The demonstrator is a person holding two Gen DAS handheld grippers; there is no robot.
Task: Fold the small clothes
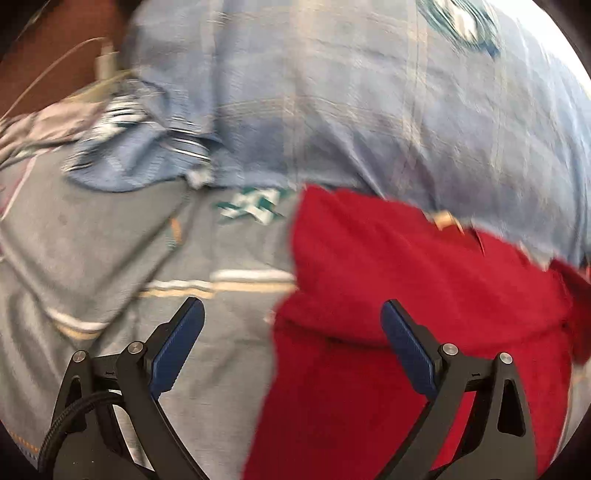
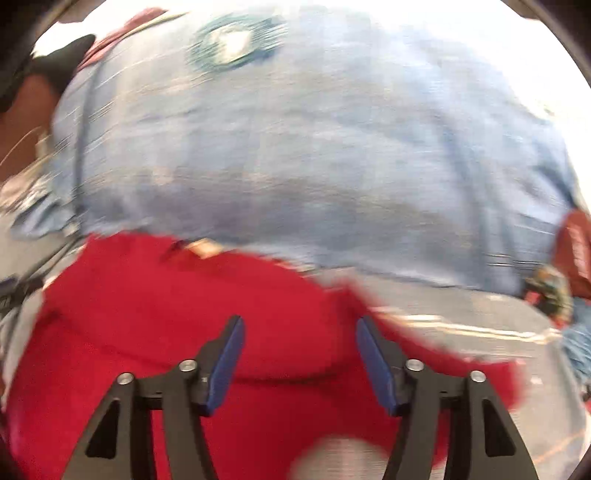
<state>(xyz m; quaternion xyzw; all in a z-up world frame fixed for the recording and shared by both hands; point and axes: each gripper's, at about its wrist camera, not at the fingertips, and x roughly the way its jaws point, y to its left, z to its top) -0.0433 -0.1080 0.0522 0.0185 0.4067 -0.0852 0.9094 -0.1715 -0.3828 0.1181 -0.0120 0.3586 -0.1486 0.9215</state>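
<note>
A home, likely a bedroom: a grey striped bedsheet (image 1: 110, 258) covers a bed, with a light blue checked cover (image 1: 369, 110) and a red fleece garment (image 1: 406, 277) lying on it.

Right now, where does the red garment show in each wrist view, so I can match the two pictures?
Left wrist view: the red garment fills the lower right, under the right finger of the open left hand-held gripper.
Right wrist view: it fills the lower left and centre, beneath the open right hand-held gripper.
Shared landmark: the light blue cloth's teal round print, at the top of both.
</note>
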